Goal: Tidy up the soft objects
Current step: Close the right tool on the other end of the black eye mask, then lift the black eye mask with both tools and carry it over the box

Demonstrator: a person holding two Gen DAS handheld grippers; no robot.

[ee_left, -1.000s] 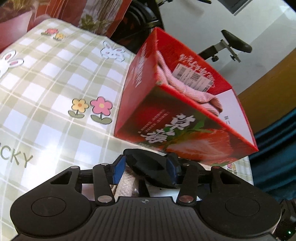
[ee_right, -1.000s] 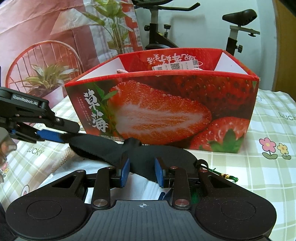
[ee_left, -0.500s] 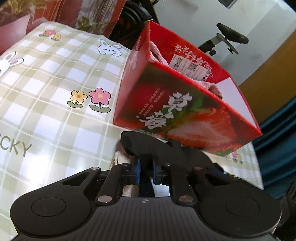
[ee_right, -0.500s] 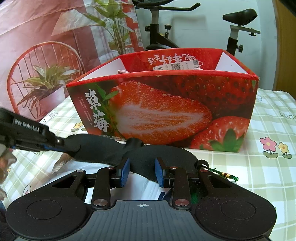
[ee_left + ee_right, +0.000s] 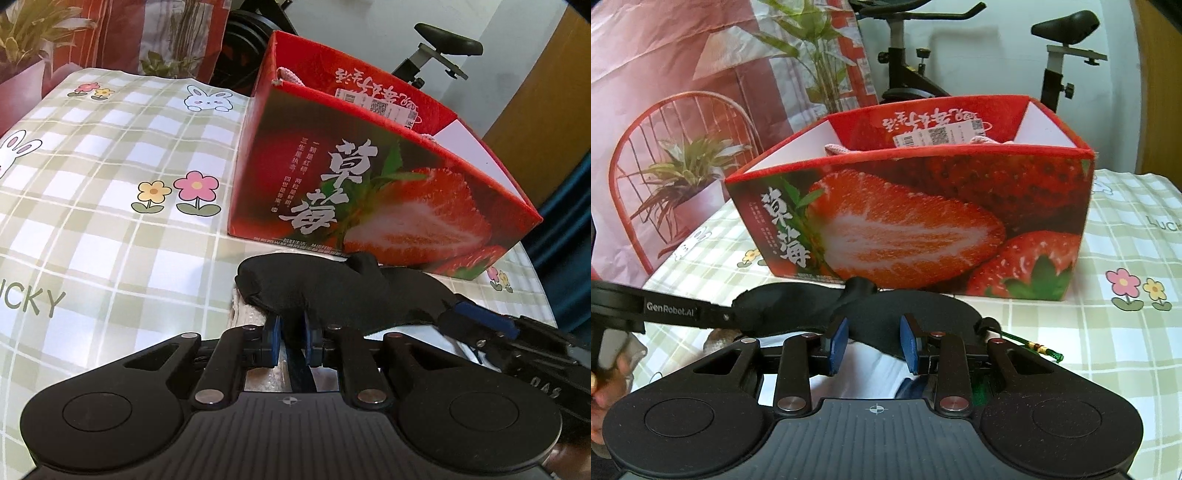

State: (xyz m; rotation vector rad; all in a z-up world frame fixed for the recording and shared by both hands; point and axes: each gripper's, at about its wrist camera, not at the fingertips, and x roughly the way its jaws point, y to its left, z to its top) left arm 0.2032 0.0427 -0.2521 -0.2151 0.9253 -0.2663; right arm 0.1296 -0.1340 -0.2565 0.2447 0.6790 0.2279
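Black soft fabric piece (image 5: 343,288) stretches between both grippers, lying low over the table (image 5: 92,184) just in front of the strawberry-printed red box (image 5: 388,192). Left gripper (image 5: 291,341): jaws narrow, pinching the near edge of the fabric at its left end. Right gripper (image 5: 873,345): jaws set wider, blue pads on either side of the fabric's other end; whether they press it cannot be told. Pink knitted item (image 5: 986,142) with a paper tag (image 5: 938,134) rests inside the box. A green tasselled cord (image 5: 1030,345) lies on the checked cloth beside the right gripper.
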